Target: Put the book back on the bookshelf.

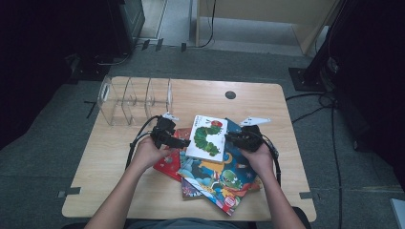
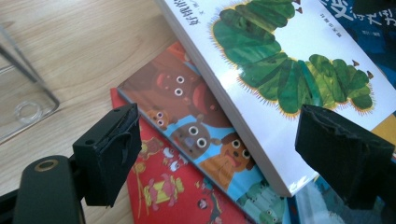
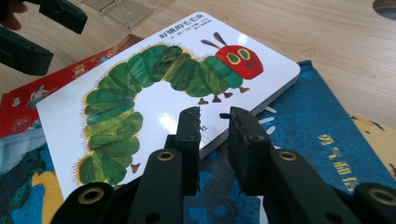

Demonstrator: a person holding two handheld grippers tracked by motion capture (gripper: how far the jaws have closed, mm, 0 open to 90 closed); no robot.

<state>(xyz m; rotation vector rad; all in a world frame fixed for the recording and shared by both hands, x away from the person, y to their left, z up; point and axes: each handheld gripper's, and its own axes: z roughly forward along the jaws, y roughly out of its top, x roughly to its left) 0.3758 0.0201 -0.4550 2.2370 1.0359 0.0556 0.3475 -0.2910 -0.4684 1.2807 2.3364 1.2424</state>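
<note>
Two hand-held grippers close in on the caterpillar book

Two hand-held grippers flank the white caterpillar book (image 1: 207,137), which lies on top of a loose heap of picture books (image 1: 219,179) in the middle of the counter (image 1: 258,102). It rests askew across a red book (image 2: 177,196) and a blue book (image 3: 308,126), so its edges overhang and give the jaws something to bite.

The left hand-held gripper (image 1: 177,141) stands wide open, its pads on either side of the book's near corner without touching it; judging by that, it is lined up to pinch the thick edge. The right hand-held gripper (image 3: 214,122) has its jaws drawn near together just at the opposite edge. A narrow gap shows between them, and I cannot tell whether they pinch the cover.

A clear plastic rack (image 1: 134,100) with upright dividers waits at the far left of the counter, probably where the books are meant to stand, which would explain taking the top one first.
</note>
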